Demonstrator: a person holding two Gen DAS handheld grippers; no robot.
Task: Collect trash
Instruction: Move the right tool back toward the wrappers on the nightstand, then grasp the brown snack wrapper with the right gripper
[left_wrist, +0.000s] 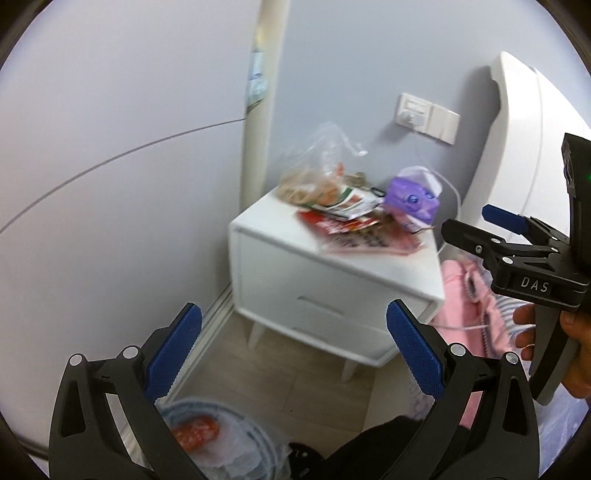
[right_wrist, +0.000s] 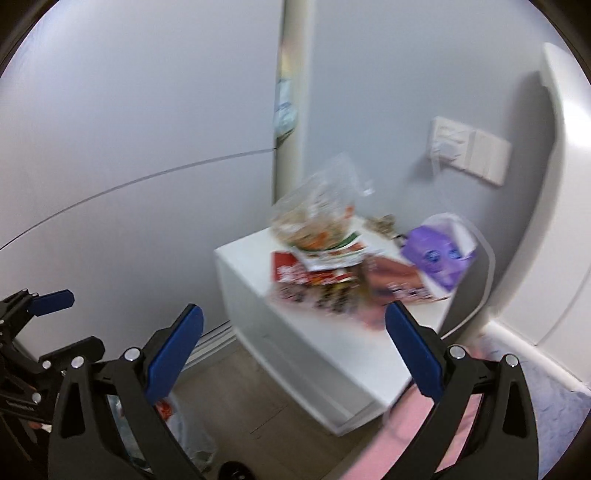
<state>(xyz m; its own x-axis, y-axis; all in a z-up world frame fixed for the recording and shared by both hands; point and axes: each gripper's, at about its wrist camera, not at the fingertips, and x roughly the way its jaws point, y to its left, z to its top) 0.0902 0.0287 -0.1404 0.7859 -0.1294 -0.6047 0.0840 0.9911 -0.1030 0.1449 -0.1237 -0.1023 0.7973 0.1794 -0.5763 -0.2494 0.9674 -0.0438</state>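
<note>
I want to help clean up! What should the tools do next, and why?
Probably move the right tool forward to the wrappers piled on the white nightstand. Both tools, including the left tool, are open and empty, well short of the pile.

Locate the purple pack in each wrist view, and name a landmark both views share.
Left wrist: purple pack right of centre, at the nightstand's back right.
Right wrist: purple pack centre-right, right of the wrappers.
Shared landmark: the wall socket above it.
</note>
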